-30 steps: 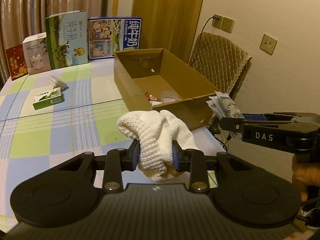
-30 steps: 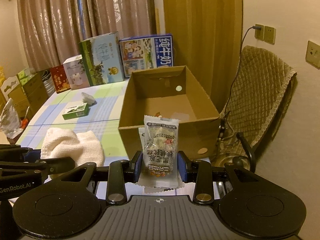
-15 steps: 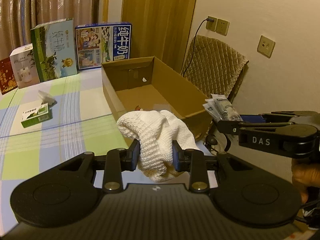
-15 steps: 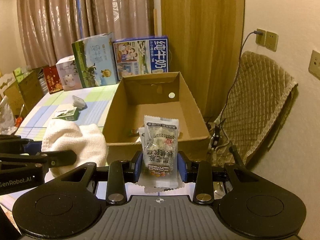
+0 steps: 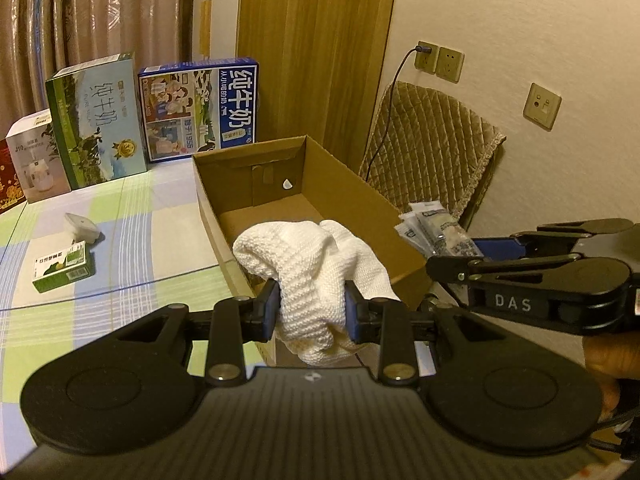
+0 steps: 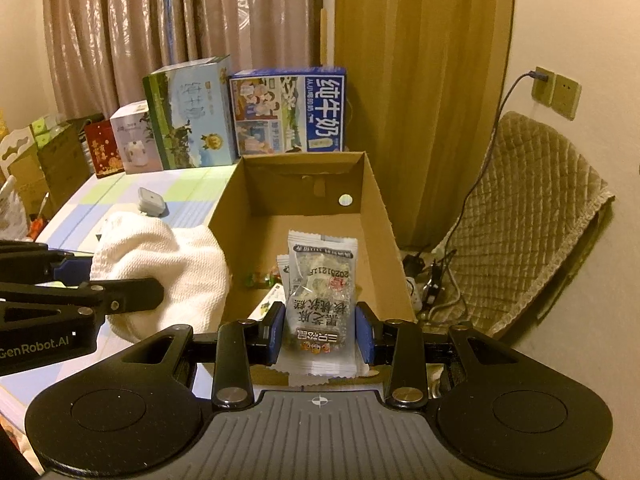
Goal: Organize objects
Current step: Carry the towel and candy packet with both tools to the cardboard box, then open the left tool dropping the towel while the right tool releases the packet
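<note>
Two hand-held grippers are up beside each other at the near end of an open cardboard box [image 5: 352,196], each with something clamped in it. Left gripper [image 5: 311,307]: its blue-padded fingers [image 5: 269,312] are drawn in narrow and pinch a bunched white knitted cloth [image 5: 316,264], which bulges above the pads and droops below them; the cloth hangs over the box's near left corner. Right gripper [image 6: 320,330]: its fingers press on both sides of a clear snack packet [image 6: 322,292] printed with Chinese characters, held upright, with at least one more packet edge showing just behind it. The packets sit above the near wall of the box, and a few small wrapped items [image 6: 262,278] lie on the box floor beyond them. In the left wrist view part of a hand [image 5: 608,360] shows under the right gripper's body. The box stands on a checked tablecloth [image 5: 132,248]; to its left lie a small green carton [image 5: 62,266] and a small white device [image 5: 82,227], well apart from both grippers. Tall milk cartons [image 5: 200,108] stand along the far edge by the curtain [image 5: 80,16].
</note>
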Demonstrator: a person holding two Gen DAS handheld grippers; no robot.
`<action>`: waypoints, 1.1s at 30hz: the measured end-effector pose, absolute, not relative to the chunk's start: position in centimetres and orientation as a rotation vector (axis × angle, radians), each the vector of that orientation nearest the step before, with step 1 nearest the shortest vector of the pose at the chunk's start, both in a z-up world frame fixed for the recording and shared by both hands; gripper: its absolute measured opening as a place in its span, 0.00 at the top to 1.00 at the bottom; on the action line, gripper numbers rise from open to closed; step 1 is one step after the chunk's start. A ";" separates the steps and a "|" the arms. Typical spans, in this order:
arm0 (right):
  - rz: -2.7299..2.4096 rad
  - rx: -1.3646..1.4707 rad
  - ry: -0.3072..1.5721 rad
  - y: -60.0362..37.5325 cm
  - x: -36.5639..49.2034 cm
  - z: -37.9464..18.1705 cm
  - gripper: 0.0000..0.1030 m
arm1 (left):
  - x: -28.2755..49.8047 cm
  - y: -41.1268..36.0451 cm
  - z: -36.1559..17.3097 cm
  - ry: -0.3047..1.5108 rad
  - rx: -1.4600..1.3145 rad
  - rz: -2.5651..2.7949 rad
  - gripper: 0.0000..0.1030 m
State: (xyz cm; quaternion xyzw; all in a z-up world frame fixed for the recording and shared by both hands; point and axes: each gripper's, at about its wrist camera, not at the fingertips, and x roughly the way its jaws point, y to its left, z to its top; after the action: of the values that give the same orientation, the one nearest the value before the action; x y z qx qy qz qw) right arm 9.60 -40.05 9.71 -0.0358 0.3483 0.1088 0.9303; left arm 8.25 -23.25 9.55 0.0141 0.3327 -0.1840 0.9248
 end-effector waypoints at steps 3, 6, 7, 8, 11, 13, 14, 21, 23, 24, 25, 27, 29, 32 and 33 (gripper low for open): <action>0.229 -0.081 0.714 -39.9 10.6 9.8 0.67 | 9.0 -23.4 9.7 0.679 0.040 -0.374 0.73; 0.228 -0.083 0.712 -40.0 11.6 9.9 0.67 | 10.0 -23.2 9.7 0.683 0.043 -0.371 0.73; 0.228 -0.081 0.713 -40.1 12.0 9.9 0.67 | 10.4 -23.2 9.6 0.684 0.044 -0.369 0.73; 0.228 -0.078 0.713 -40.1 12.4 9.8 0.67 | 10.8 -23.1 9.6 0.685 0.046 -0.367 0.73; 0.222 -0.075 0.709 -40.4 13.7 9.9 0.67 | 12.3 -22.9 9.6 0.690 0.046 -0.364 0.73; 0.221 -0.063 0.713 -40.8 14.7 9.7 0.67 | 13.3 -22.8 9.6 0.694 0.052 -0.362 0.73; 0.222 -0.056 0.717 -40.9 15.2 9.5 0.67 | 13.7 -22.8 9.5 0.695 0.057 -0.362 0.73; 0.212 -0.029 0.733 -41.9 18.1 8.7 0.67 | 16.7 -23.6 8.5 0.718 0.066 -0.381 0.73; 0.207 -0.017 0.738 -42.1 18.7 8.5 0.67 | 17.5 -23.9 8.1 0.722 0.066 -0.395 0.71; 0.205 -0.013 0.741 -42.2 19.0 8.3 0.67 | 18.0 -24.1 7.8 0.728 0.068 -0.404 0.65; 0.204 -0.009 0.744 -42.3 19.1 8.2 0.67 | 18.6 -24.3 7.3 0.742 0.073 -0.406 0.59; 0.206 -0.004 0.752 -42.5 19.3 8.0 0.67 | 19.4 -24.5 6.5 0.761 0.076 -0.385 0.52; 0.208 -0.006 0.759 -42.5 19.4 7.7 0.67 | 19.6 -24.1 6.2 0.750 0.084 -0.374 0.52; 0.216 -0.005 0.773 -42.3 19.4 7.1 0.67 | 19.6 -23.1 6.2 0.738 0.069 -0.361 0.52; 0.217 -0.005 0.777 -42.2 19.4 7.0 0.67 | 19.5 -22.8 6.3 0.735 0.064 -0.356 0.52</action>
State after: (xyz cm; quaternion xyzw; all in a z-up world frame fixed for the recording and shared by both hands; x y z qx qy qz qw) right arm 19.41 -42.16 6.97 -0.0024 0.3779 0.1058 0.9198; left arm 19.48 -22.79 6.25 0.0312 0.3573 -0.1732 0.9173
